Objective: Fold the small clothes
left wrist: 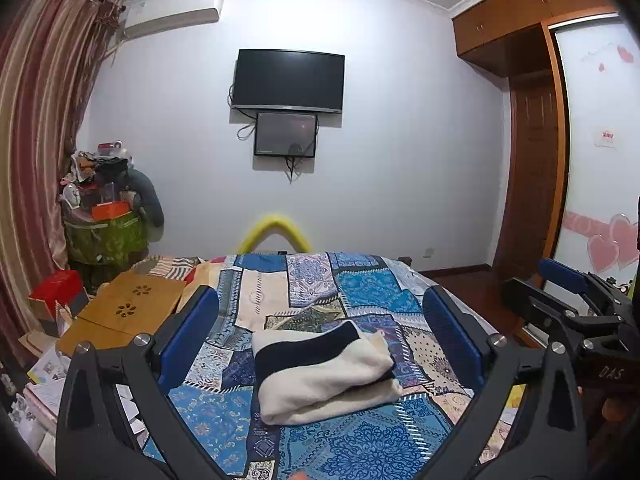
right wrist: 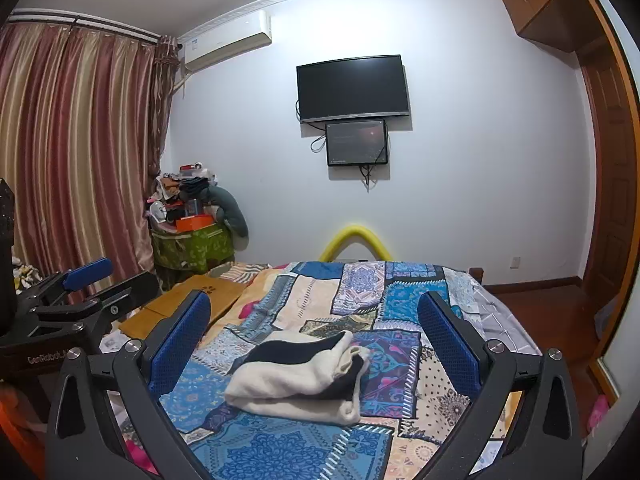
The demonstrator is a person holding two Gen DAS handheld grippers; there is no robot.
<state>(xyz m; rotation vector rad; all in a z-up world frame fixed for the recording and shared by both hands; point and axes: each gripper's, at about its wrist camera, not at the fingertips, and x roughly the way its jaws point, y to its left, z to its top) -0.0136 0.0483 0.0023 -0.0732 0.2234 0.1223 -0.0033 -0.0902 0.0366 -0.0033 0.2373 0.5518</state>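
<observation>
A cream-and-black garment [left wrist: 324, 372] lies folded into a thick bundle on the patchwork bedspread [left wrist: 360, 292]. It sits beyond and between the wide-spread fingers of the left gripper [left wrist: 320, 344] and right gripper [right wrist: 314, 340], untouched.

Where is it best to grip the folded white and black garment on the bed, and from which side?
Probably the rounded fold edge nearest the cameras, coming low from the front. The folded garment lies flat on the patchwork bedspread, layers stacked; its loose ends gather at the far right and might fall open.
</observation>
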